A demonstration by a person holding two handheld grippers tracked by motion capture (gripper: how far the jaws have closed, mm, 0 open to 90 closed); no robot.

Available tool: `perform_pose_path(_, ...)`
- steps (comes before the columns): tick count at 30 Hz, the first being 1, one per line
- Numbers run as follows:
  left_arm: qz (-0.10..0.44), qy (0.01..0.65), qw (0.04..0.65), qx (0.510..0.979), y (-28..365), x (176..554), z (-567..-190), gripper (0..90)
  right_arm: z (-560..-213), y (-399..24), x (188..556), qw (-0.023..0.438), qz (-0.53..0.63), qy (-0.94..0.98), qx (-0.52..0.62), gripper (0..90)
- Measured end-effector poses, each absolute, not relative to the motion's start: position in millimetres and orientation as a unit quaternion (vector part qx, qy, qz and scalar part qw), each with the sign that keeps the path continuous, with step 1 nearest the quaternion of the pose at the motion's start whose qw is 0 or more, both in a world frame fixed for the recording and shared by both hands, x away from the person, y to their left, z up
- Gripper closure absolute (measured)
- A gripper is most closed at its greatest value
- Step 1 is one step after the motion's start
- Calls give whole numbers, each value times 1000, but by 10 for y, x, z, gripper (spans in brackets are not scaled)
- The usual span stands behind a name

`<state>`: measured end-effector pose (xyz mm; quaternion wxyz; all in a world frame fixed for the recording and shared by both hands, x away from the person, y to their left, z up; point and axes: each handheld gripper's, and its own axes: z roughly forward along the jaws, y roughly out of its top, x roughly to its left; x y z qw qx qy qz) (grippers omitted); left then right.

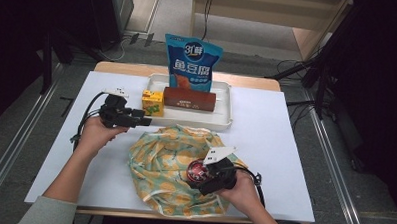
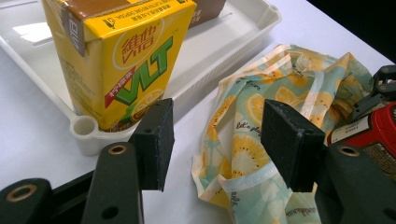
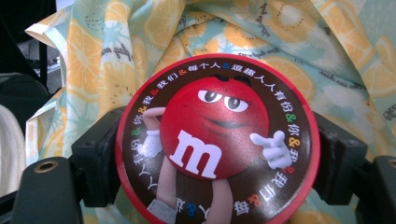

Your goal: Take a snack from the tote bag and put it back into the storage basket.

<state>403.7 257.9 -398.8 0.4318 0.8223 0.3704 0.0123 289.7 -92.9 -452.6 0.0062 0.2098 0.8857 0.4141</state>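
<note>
Your right claw (image 1: 203, 173) pinched the candy tin (image 1: 198, 171) by its sides, lid facing the claw's own camera, and held it over the bag (image 1: 169, 166). That side grip left the round lid (image 3: 217, 140) free and kept the tin's axis level, which looked meant for sliding it into the crumpled fabric rather than setting it down upright. In the right gripper view both pads pressed the rim from opposite sides, with lemon-print cloth (image 3: 261, 46) directly beyond the tin.

Your left claw (image 1: 138, 121) was spread and held nothing. It hovered just beside the tray's (image 1: 221, 124) near-left corner, close to the carton (image 1: 152, 102) standing in that corner. In the left gripper view the carton (image 2: 119, 60) sat past 1 pad and the bag's edge (image 2: 233, 154) past the other, so the claw pointed at the gap between tray and bag. I judged it was waiting either to lift the bag's mouth or to take the carton next.

The tray also held a brown box (image 1: 189, 99) and a blue pouch (image 1: 192, 63) leaning at its back wall. The worktop (image 1: 265, 139) lay bare to the right of the bag and tray, giving open room there; the bag's near hem reached almost to the worktop's front edge, so little margin remained on your side.
</note>
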Motion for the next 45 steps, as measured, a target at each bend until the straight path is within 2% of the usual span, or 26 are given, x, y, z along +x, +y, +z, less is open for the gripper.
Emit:
perform_pose_path(5,13,370,431,823,2579,4038,-3989,449,-4513,-922,2890,18,414,886,206,210)
perform_pose_path(45,14,371,435,820,2589,4039,-3982,445,-4326,-1045,2988,9,442,867,232,246)
